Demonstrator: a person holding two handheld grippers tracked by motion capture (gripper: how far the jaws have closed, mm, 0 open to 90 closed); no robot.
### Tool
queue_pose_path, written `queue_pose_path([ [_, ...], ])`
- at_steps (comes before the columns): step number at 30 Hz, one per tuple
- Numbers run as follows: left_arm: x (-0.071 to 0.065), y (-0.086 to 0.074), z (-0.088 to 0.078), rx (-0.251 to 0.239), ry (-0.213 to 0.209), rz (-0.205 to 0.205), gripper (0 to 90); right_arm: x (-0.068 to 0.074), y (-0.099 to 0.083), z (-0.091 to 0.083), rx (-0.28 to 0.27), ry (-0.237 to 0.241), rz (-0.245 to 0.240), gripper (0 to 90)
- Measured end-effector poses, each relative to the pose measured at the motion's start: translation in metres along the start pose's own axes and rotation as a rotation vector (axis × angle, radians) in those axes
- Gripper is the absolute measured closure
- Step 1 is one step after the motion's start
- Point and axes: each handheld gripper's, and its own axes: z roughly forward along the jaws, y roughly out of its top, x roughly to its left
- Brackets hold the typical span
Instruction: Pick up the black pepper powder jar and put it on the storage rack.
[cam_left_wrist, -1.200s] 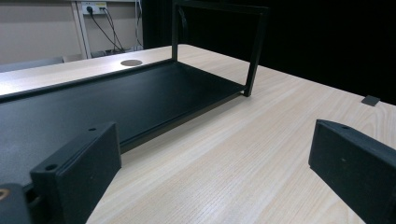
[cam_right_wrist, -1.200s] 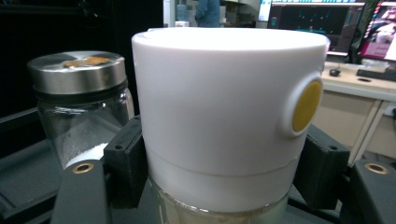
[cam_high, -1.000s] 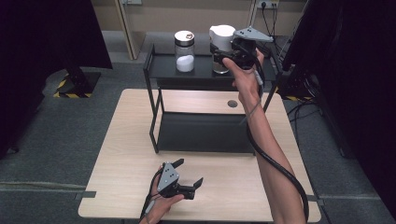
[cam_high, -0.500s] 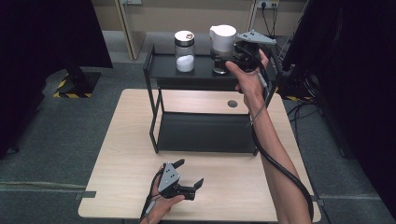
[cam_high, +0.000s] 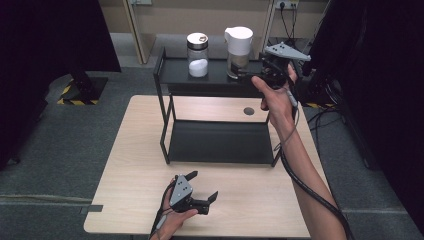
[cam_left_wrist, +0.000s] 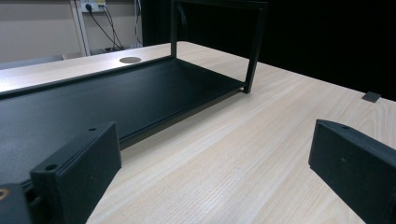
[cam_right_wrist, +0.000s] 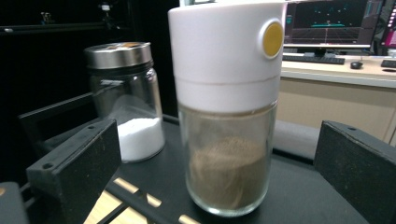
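My right gripper (cam_high: 248, 76), jaws just opened wide, stood clear of the white-capped jar (cam_right_wrist: 228, 116), which rested upright on the black rack's top shelf (cam_high: 220, 80) beside a salt jar (cam_high: 198, 55).

Count: 2 jars on the top tier of 1 black two-tier rack (cam_high: 167, 107). One is a clear glass jar with metal lid (cam_high: 198, 54), white powder inside, toward the tier's left end. The other is a glass dispenser jar with white cap (cam_high: 238, 46), brown powder inside, toward its right end. The lower tier carries 0 items. 1 light wood desk (cam_high: 125, 200) carries the rack along its far edge. 1 round cable hole (cam_high: 249, 111) sits in the desk near the far right corner. 2 handheld grippers: left gripper (cam_high: 202, 191), right gripper (cam_high: 242, 74).
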Motion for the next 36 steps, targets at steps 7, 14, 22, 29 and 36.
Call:
queue_pose_path([
  [7, 0.0, 0.0, 0.0, 0.002, -0.001, -0.004, 1.8, -0.003, -0.009, -0.012, -0.014, 0.035, 0.021, 0.7],
  [14, 0.0, -0.001, 0.001, 0.003, -0.001, -0.004, 1.8, -0.003, -0.024, -0.024, -0.022, 0.081, 0.022, 0.7],
  [22, -0.001, -0.002, 0.002, 0.011, -0.005, -0.005, 1.7, -0.003, -0.041, -0.038, -0.026, 0.139, 0.027, 0.8],
  [29, -0.001, -0.003, 0.005, 0.028, -0.01, -0.013, 1.5, -0.001, -0.052, -0.05, -0.05, 0.18, 0.031, 1.0],
  [36, -0.001, -0.004, 0.008, 0.05, -0.024, -0.015, 1.4, 0.001, -0.057, -0.059, -0.068, 0.235, 0.029, 1.6],
])
